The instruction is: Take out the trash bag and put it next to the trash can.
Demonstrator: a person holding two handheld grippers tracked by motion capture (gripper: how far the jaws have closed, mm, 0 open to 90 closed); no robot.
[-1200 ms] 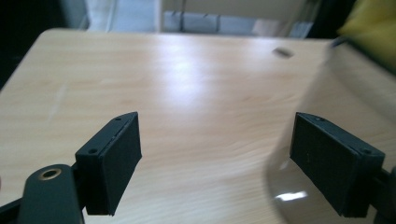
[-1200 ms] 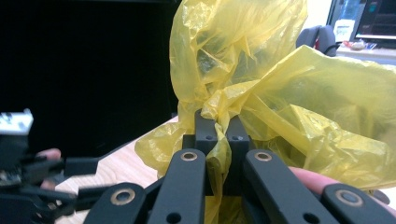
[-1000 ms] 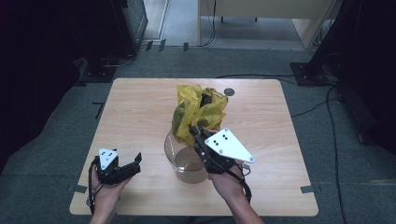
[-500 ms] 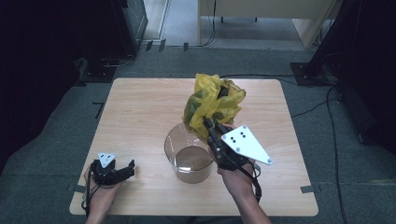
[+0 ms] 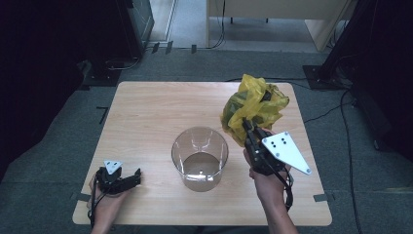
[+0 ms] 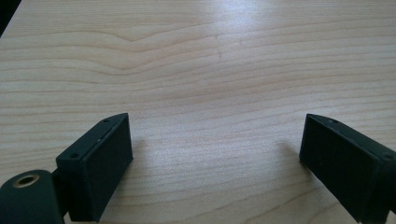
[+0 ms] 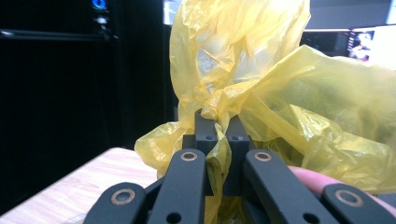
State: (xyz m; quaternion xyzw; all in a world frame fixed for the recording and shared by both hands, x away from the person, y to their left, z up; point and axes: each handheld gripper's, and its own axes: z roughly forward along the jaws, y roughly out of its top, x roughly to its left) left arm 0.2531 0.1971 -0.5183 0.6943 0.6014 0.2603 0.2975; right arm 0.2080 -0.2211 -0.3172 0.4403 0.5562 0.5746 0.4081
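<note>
Your right gripper [image 5: 246,126] has its fingers [image 7: 205,128] pinched tight on a twisted bunch of the yellow plastic bag [image 5: 253,107]. The bag is thin, crinkled and half see-through, with something dark showing inside it in the high view. It hangs lifted over the right part of the counter [image 5: 156,112], toward the far right corner; whether its bottom touches the wood you cannot tell. In the right gripper view the film [image 7: 261,88] billows up and to the right of the pinch.

The clear plastic tub [image 5: 199,158] stands upright near the middle of the counter, closer to the near edge, just left of your right hand [image 5: 268,183] and apart from the bag.

Your left gripper [image 5: 121,178] sits low at the near left corner, its fingers [image 6: 100,163] spread wide with only bare wood between them.

The far left half of the counter lies open, as does the strip along the near edge between tub and left gripper.
</note>
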